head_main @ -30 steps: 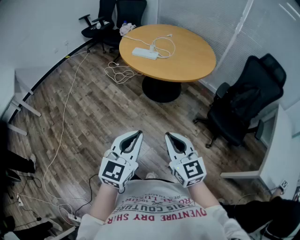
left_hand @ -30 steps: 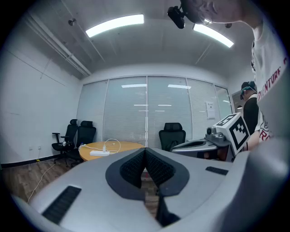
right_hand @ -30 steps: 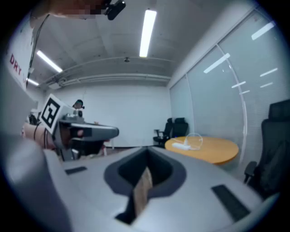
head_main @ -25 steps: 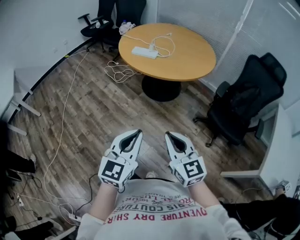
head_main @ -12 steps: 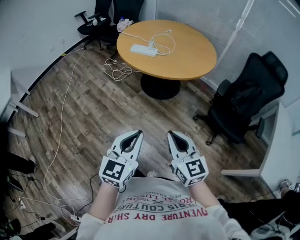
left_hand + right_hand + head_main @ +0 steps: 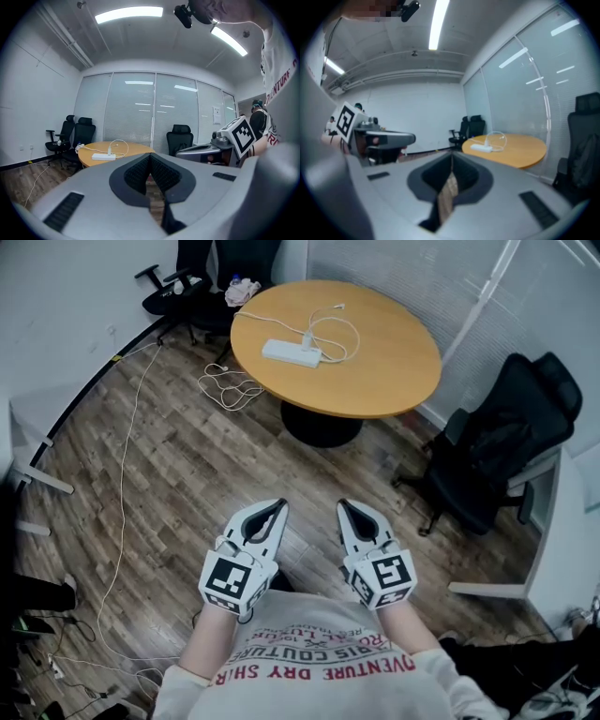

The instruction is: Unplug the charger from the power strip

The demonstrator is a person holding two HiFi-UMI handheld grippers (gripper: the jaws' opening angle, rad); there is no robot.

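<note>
Left gripper (image 6: 272,508): jaws closed tip to tip, nothing between them. In the left gripper view the dark ribbed pads (image 6: 140,172) meet at a point.
Right gripper (image 6: 349,508): the same, jaws together and empty.
Both sit low centre in the head view, side by side but apart, tips pointing up-frame. Each marker cube lies close to the person's white printed shirt (image 6: 319,667). Wood-plank floor (image 6: 187,465) lies below them.

Upper centre of the head view, well apart from both grippers: a round wooden table (image 6: 384,367) on a dark pedestal.
- A white power strip (image 6: 290,353) lies flat on the left part of the tabletop.
- A white charger (image 6: 307,337) is plugged into the strip near its right end.
- The charger's white cable (image 6: 339,329) loops across the tabletop behind it.
- Both gripper views show the strip and looped cable small on the tabletop in the distance.

Around the table:
- Black office chair (image 6: 492,460) at right, near the window blinds.
- More black chairs (image 6: 183,282) at upper left.
- Something pale (image 6: 234,289) sits just beside the table's upper-left rim; it is too small to identify.
- A coil of white cord (image 6: 225,385) lies on the floor left of the table.
- A long thin white wire (image 6: 120,512) runs down the left side of the frame.
</note>
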